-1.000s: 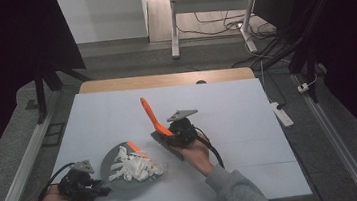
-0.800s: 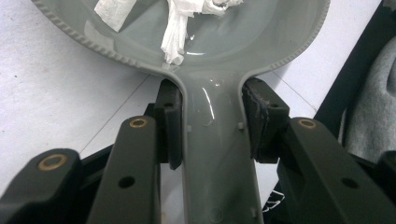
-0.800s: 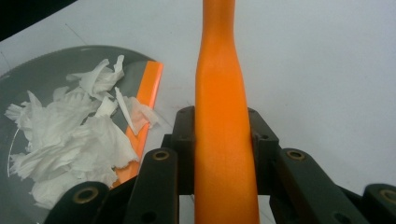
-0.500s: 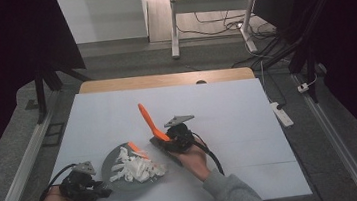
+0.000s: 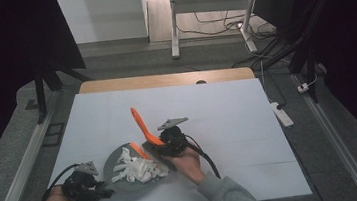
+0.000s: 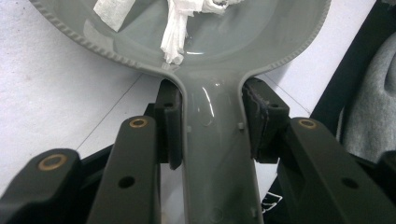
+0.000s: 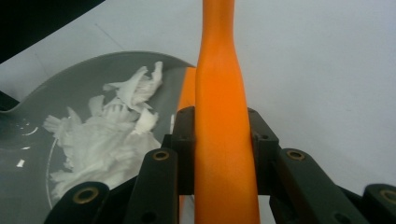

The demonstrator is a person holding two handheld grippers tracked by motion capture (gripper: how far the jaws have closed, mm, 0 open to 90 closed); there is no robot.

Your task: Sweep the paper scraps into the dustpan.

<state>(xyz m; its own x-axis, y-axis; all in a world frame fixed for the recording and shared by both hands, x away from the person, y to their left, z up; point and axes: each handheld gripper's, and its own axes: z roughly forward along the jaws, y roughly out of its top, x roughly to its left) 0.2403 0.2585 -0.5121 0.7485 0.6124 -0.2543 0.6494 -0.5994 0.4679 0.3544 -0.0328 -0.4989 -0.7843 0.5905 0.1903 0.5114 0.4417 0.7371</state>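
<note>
Fingers (image 7: 187,140) clamp orange handle (image 7: 220,130); grey dustpan (image 7: 56,107) holds white paper scraps (image 7: 105,140).

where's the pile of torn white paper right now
In the high view the torn white paper lies in the grey dustpan near the table's front edge, just left of the orange brush.

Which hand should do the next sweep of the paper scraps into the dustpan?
Right. The right gripper grips the orange brush at the dustpan rim beside the paper scraps. The left gripper clamps the dustpan's handle.
</note>
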